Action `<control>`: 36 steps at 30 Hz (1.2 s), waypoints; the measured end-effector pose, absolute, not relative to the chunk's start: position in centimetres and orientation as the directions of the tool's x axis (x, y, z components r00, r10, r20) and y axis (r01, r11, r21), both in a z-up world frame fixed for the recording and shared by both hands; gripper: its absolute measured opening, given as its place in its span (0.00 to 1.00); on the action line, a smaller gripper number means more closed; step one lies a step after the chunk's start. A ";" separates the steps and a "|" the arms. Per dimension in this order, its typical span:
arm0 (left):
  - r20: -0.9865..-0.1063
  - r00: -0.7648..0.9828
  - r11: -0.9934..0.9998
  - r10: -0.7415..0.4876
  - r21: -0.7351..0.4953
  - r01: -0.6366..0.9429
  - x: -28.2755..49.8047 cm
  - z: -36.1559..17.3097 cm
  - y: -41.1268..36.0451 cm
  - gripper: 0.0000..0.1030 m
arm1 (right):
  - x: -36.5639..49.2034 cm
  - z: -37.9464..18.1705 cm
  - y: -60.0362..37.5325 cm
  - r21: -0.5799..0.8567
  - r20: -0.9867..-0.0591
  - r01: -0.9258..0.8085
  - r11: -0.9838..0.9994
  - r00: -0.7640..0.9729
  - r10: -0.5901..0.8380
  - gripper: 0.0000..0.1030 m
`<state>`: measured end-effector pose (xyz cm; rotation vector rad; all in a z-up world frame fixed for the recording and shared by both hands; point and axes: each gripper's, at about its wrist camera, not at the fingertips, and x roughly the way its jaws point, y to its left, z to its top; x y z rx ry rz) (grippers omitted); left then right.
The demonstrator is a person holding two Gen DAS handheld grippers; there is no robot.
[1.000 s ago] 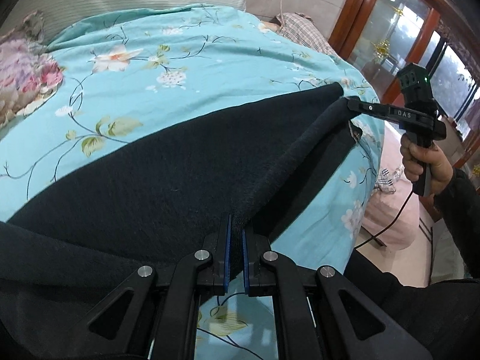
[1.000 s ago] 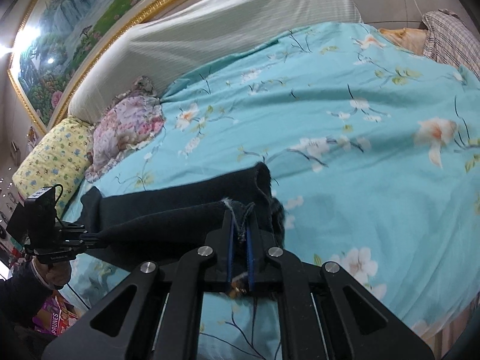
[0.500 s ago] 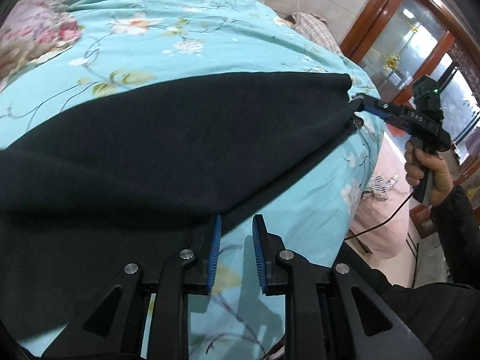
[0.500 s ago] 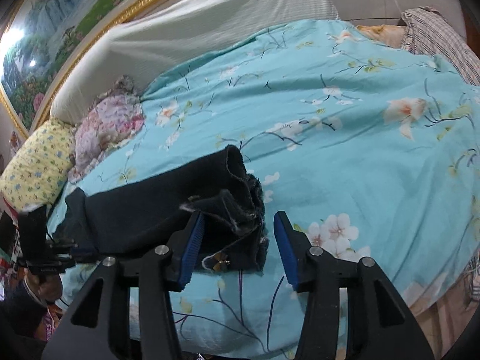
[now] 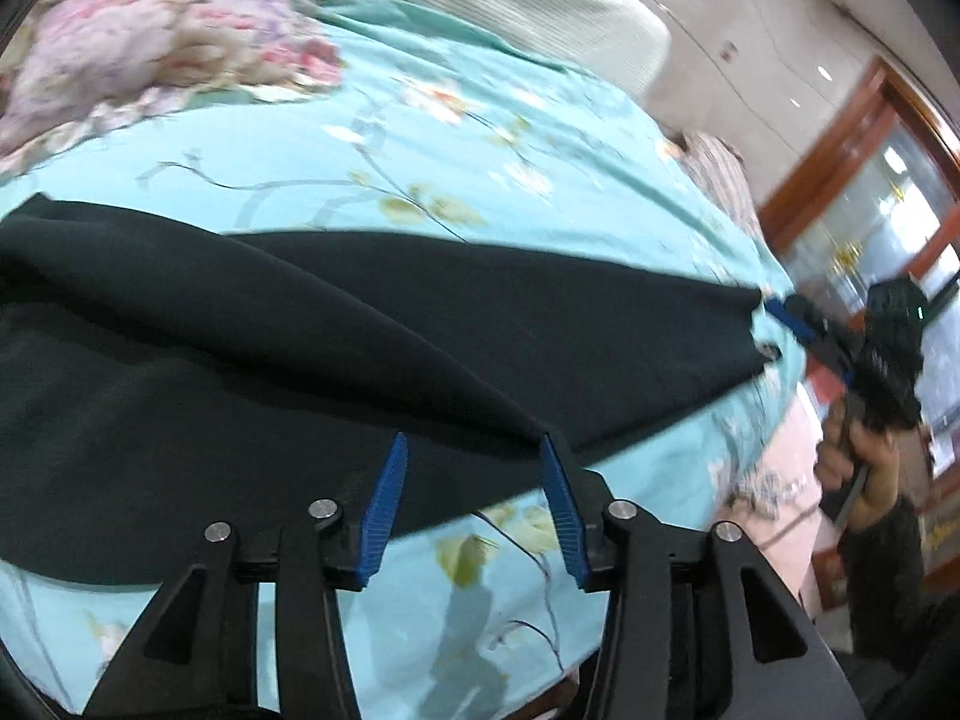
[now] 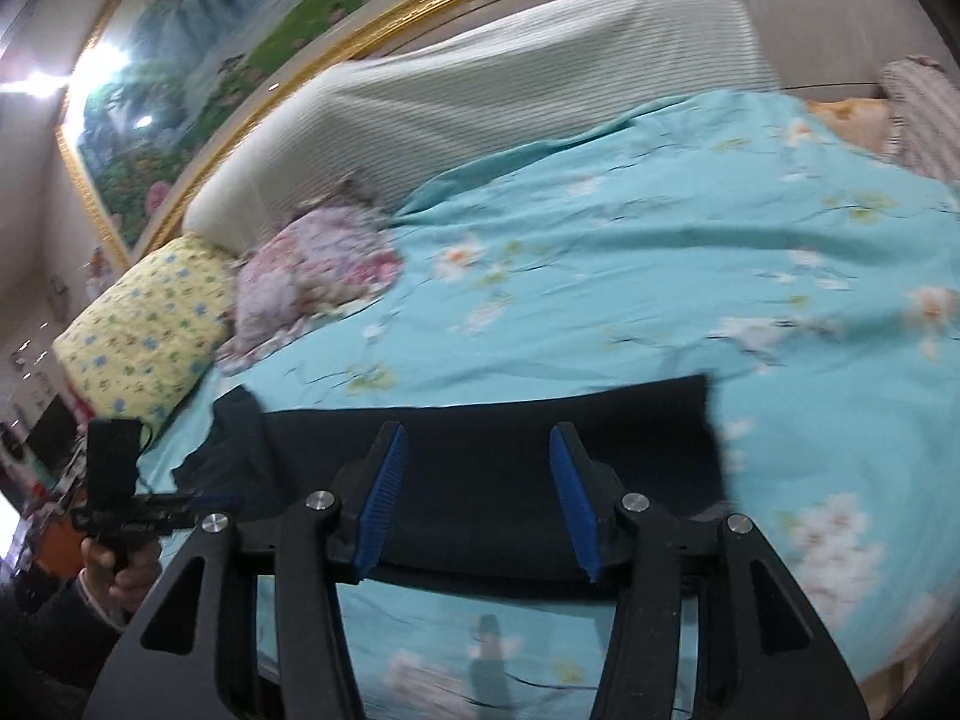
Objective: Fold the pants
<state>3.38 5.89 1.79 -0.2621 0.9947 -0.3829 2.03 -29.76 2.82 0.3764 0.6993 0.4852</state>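
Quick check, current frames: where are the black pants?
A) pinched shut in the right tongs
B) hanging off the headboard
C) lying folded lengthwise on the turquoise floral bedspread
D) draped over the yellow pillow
C: the black pants lie as a long dark band on the turquoise floral bedspread, clear of the yellow pillow, with the right tongs gaping and their pads off the cloth.

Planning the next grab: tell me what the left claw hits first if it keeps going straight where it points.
Probably the black pants: the left claw, its jaws opening, points at the fabric lying on the floral quilt. Depth is unclear in the blur.
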 end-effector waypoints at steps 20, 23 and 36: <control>-0.930 0.365 0.916 -0.038 -0.179 -0.360 17.0 4.1 19.5 0.66 | 5.6 1.8 -10.9 0.499 -0.529 -0.632 0.593 0.320 0.786 0.50; -0.964 0.264 0.907 -0.009 -0.119 -0.404 19.3 2.3 20.5 0.66 | 6.4 1.5 -8.8 0.498 -0.551 -0.651 0.573 0.273 0.788 0.50; -0.982 0.124 0.946 0.142 0.097 -0.311 21.6 -2.2 19.4 0.63 | 8.6 -1.7 -2.1 0.449 -0.679 -0.723 0.525 0.106 0.727 0.50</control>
